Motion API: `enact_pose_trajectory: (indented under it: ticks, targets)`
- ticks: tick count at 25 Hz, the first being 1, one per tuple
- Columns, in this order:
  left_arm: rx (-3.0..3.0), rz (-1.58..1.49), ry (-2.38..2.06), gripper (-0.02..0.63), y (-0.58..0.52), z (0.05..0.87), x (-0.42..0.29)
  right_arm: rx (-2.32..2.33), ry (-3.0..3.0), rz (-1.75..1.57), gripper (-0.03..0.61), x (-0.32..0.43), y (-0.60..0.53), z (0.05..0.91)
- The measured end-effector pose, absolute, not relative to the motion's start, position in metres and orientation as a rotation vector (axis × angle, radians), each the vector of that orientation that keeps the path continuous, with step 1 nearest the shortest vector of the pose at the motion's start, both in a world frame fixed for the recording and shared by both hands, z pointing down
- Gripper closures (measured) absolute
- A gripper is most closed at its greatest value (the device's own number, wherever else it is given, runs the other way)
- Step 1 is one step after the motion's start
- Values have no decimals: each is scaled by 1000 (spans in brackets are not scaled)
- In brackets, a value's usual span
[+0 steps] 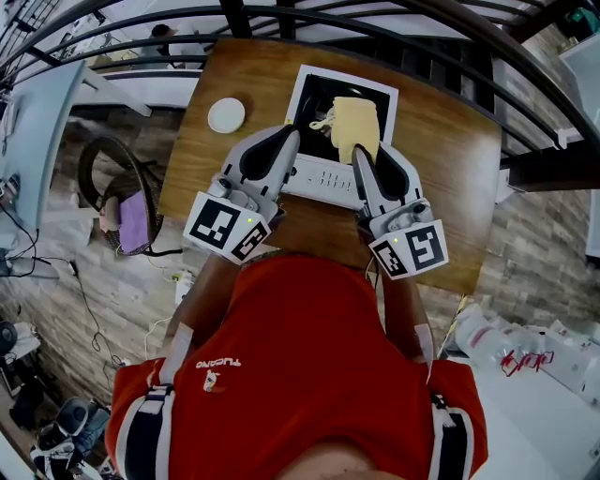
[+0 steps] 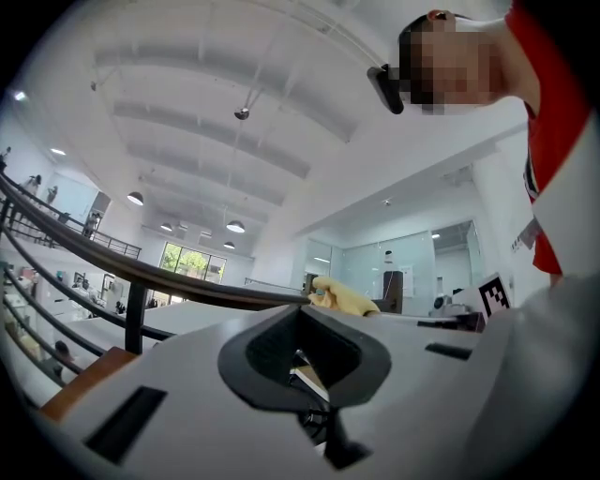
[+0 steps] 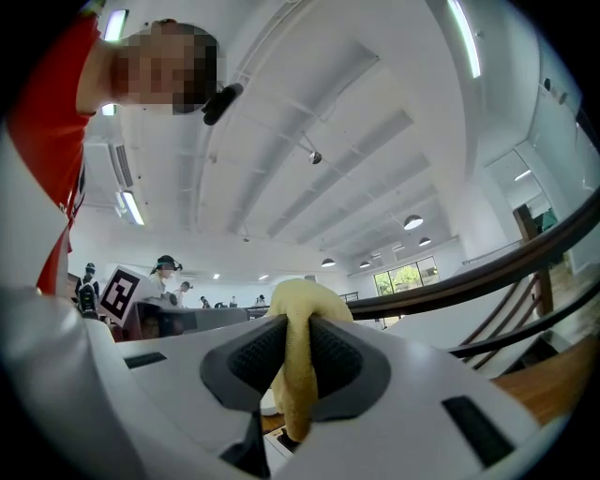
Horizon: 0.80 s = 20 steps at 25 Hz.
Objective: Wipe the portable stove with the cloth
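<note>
A white portable stove (image 1: 323, 176) with a black top sits at the far middle of the wooden table (image 1: 450, 159). A yellow cloth (image 1: 357, 122) hangs over the stove's top. My right gripper (image 1: 360, 156) is shut on the cloth's near edge. In the right gripper view the cloth (image 3: 298, 366) is pinched between the dark pads (image 3: 337, 361) and droops below them. My left gripper (image 1: 292, 140) is shut with nothing in it, its tips over the stove's left front corner. In the left gripper view the cloth (image 2: 343, 297) shows just past the left gripper (image 2: 303, 317).
A small white round disc (image 1: 226, 115) lies on the table left of the stove. Dark curved railings (image 1: 394, 23) run beyond the table's far edge. A round chair with a purple cloth (image 1: 132, 220) stands on the floor at the left.
</note>
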<state>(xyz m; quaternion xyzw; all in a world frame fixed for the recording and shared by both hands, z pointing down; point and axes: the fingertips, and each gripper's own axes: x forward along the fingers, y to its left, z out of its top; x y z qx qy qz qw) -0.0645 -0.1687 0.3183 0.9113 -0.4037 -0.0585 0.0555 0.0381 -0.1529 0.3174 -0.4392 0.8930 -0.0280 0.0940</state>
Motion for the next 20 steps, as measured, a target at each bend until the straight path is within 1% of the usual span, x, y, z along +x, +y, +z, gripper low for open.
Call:
enact_pose_trajectory:
  ticks: [20]
  targets:
    - [2772, -180, -1197, 604, -165, 318, -65, -1304, 2655, -83, 494, 37, -145, 319]
